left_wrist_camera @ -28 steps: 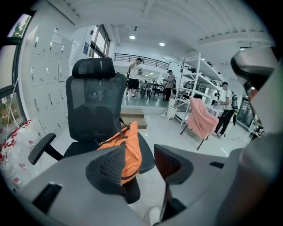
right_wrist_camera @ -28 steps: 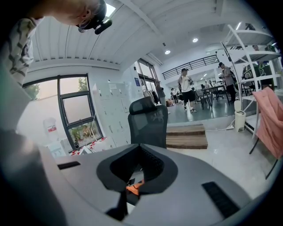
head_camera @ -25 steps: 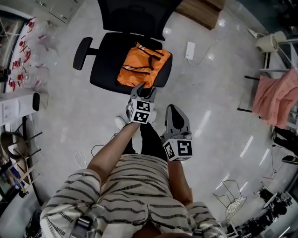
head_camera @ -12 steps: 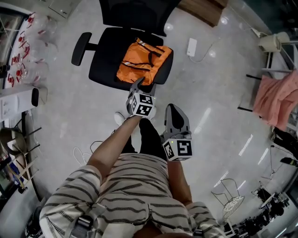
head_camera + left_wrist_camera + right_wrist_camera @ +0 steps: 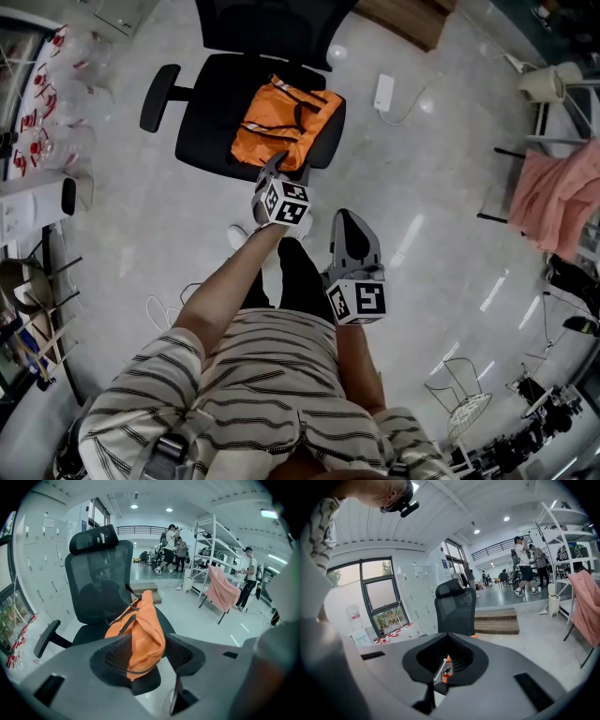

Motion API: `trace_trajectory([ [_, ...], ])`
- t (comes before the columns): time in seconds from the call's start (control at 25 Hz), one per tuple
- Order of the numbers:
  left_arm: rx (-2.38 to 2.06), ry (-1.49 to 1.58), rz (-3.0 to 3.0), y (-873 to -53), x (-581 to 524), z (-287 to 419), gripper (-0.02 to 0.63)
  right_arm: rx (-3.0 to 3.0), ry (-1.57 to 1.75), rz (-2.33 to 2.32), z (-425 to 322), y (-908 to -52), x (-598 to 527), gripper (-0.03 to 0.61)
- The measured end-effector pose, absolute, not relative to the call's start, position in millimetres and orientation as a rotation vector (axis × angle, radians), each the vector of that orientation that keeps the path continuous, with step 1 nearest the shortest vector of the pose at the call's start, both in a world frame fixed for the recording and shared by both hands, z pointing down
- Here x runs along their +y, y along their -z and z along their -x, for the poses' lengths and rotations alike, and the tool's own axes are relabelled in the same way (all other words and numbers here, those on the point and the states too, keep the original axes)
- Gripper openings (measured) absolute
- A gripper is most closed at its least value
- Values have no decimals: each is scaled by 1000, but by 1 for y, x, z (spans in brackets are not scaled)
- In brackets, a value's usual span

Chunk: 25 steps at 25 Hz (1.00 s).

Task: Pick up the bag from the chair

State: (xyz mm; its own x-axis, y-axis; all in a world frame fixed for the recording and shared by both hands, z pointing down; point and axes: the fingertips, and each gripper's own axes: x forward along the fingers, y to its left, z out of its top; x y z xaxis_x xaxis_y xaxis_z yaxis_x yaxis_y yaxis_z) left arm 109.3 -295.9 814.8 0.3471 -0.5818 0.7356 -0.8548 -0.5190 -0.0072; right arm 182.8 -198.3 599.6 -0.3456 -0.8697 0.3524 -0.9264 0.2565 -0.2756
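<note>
Just ahead of the left hand-held gripper (image 5: 273,171), jaws apart, the orange bag (image 5: 286,127) slumps on the chair (image 5: 211,103). It looks like soft, light cloth, probably best pinched at a fold or strap. The right hand-held gripper (image 5: 349,225) hangs behind, jaws together.

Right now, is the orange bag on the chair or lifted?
On the chair. The orange bag lies on the chair seat; the left gripper is open, jaws apart at its near end.
</note>
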Motion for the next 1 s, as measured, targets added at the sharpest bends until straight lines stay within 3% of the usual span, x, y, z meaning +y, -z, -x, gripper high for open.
trace_trajectory([
  [0.4,-1245,-1037,-2224,-826,-304,-108,202,-2371,-674,-1723,-187,-601,-201,18],
  [1.0,-1320,-1062,-2150,-827,-305,-93,41,-2378,-678,-1737,-192,-598,-206,18],
])
